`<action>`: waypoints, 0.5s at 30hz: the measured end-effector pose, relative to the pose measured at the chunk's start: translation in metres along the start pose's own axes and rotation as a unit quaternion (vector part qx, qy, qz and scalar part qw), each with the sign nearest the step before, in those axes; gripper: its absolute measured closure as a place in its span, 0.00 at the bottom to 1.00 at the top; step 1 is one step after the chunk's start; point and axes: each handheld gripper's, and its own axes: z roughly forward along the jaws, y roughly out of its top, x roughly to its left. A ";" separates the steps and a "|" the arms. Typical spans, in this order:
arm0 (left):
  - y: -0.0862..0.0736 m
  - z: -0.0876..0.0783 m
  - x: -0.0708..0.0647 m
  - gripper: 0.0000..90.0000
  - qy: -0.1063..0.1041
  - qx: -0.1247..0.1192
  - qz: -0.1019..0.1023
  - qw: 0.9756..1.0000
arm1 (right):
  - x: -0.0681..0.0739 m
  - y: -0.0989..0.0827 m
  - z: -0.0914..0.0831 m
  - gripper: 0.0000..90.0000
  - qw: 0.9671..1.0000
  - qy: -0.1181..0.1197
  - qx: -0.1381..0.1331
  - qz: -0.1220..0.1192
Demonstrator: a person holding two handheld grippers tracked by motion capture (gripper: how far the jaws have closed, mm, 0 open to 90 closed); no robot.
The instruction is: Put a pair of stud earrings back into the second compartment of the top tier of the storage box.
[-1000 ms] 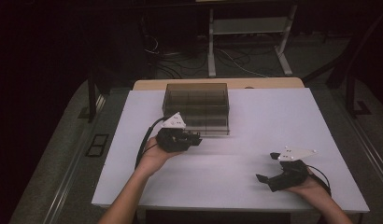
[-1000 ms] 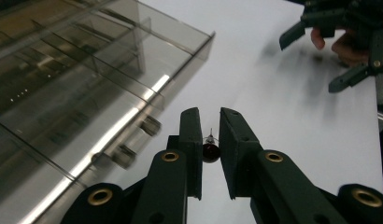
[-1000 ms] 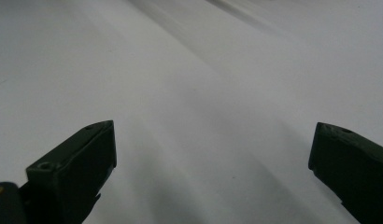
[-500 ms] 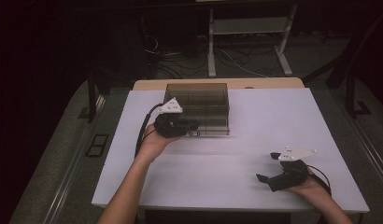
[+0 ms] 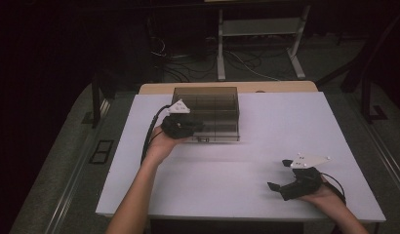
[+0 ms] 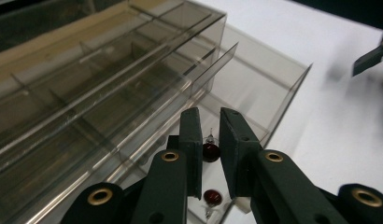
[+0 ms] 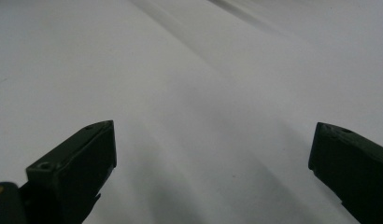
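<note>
Left gripper view: left gripper [image 6: 210, 140] jaws narrow, gap unclamped, above red bulbs [image 6: 210, 151] in drawer [image 6: 273, 88]; right gripper [image 7: 213, 154] jaws wide.

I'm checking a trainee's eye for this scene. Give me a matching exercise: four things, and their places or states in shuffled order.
Things:
1. left gripper
2. right gripper
3. red bulbs
4. smoky box

Places or states:
A. stands at the far edge of the white table
B. fingers wide apart over bare table top
C. lie inside the pulled-out drawer
D. fingers nearly together, at the drawer's front

Pairs: 1-D, 2-B, 3-C, 4-A
</note>
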 end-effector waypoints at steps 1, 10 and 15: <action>0.000 0.001 0.000 0.87 0.001 0.002 -0.002 1.000 | 0.000 0.000 0.000 0.00 1.000 0.000 0.000 0.000; -0.002 0.004 -0.001 0.83 0.000 0.006 -0.005 1.000 | 0.000 0.000 0.000 0.00 1.000 0.001 0.001 -0.001; -0.002 0.000 -0.001 0.83 0.001 0.000 -0.008 1.000 | 0.000 0.000 0.000 0.00 1.000 0.001 -0.001 -0.001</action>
